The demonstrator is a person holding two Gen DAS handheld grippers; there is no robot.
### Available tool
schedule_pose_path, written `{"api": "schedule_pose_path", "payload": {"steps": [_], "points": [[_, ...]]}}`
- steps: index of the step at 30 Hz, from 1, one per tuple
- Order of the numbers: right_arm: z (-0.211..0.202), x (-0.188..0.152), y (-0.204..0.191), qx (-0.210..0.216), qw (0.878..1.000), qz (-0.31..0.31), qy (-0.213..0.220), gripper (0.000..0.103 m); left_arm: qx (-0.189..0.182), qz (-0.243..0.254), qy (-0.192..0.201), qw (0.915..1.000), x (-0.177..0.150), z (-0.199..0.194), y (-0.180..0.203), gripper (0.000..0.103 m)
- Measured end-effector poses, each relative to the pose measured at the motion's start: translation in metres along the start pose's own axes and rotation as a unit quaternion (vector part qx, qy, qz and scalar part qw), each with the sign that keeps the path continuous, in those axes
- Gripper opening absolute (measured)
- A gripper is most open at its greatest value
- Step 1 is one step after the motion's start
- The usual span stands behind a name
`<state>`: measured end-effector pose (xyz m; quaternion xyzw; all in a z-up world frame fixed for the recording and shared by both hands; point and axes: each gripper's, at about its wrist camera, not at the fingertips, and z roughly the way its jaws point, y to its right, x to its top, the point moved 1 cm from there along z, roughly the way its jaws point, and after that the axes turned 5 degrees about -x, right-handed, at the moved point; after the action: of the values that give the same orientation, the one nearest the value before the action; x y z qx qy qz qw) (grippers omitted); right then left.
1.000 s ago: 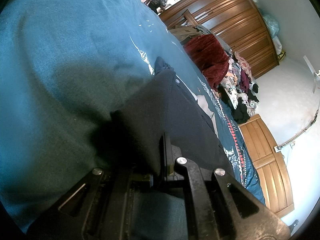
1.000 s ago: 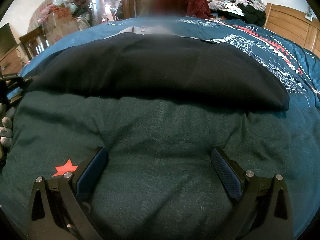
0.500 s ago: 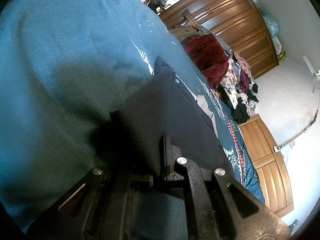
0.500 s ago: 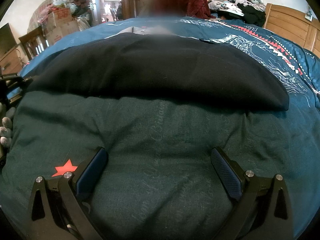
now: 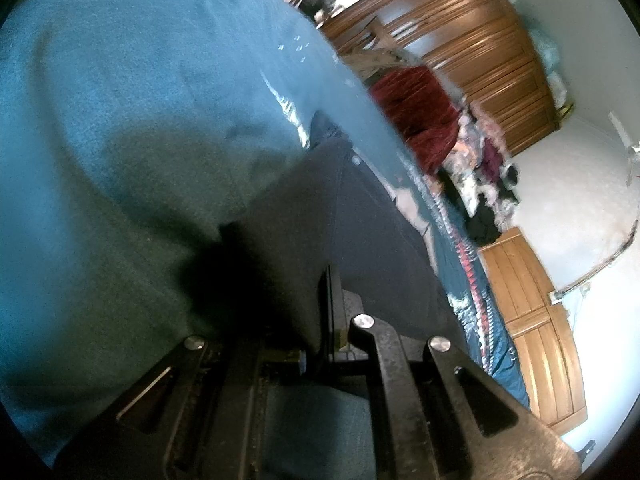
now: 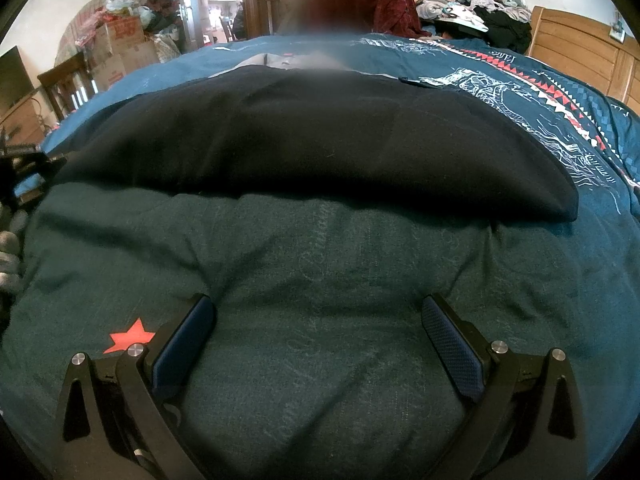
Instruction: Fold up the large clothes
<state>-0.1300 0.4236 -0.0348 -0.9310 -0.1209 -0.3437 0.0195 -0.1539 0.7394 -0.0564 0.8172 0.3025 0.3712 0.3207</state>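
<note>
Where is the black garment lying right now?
In the right wrist view the black garment lies spread across the middle of the teal bedspread, ahead of the open right gripper; the left gripper pinches its near corner.

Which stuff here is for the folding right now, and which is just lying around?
For the job: dark garment spread on the bed; left tongs shut on its edge; right tongs, open over the quilt.

Just lying about: clothes pile, red blanket, cardboard boxes, wardrobe.
</note>
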Motion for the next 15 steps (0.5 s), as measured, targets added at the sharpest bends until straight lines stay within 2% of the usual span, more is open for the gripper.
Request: {"api": "schedule_pose_path", "payload": {"steps": [1,2,3,4,6,10,12,15], "points": [[0.0,0.001,0.0,0.0,1.0,0.0,-0.001,0.103,-0.004,0.024,-0.013,0.9996,0.002,0.002,0.009,0.029],[0.0,0.001,0.0,0.001,1.0,0.001,-0.001,0.103,-0.015,0.043,-0.024,0.9987,0.003,0.003,0.017,0.049],[0.0,0.001,0.0,0.002,1.0,0.002,0.0,0.103,-0.025,0.056,-0.033,0.9975,0.004,0.005,0.021,0.06],[-0.001,0.001,0.001,0.002,1.0,0.003,0.001,0.103,-0.033,0.056,-0.038,0.9972,0.004,0.007,0.019,0.061],[-0.001,0.001,0.0,0.001,1.0,0.003,0.002,0.103,-0.036,0.037,-0.025,0.9984,0.004,0.005,0.01,0.048],[-0.001,0.001,0.0,0.002,1.0,0.004,0.002,0.103,-0.054,0.015,-0.002,0.9984,0.004,-0.003,0.006,0.04],[-0.001,0.001,-0.001,0.001,1.0,0.004,0.001,0.103,-0.06,-0.001,0.0,0.9982,0.003,-0.003,0.002,0.023],[-0.001,0.001,-0.002,-0.001,1.0,0.002,-0.001,0.103,-0.066,-0.027,-0.004,0.9975,0.0,-0.003,-0.002,0.017]]}}
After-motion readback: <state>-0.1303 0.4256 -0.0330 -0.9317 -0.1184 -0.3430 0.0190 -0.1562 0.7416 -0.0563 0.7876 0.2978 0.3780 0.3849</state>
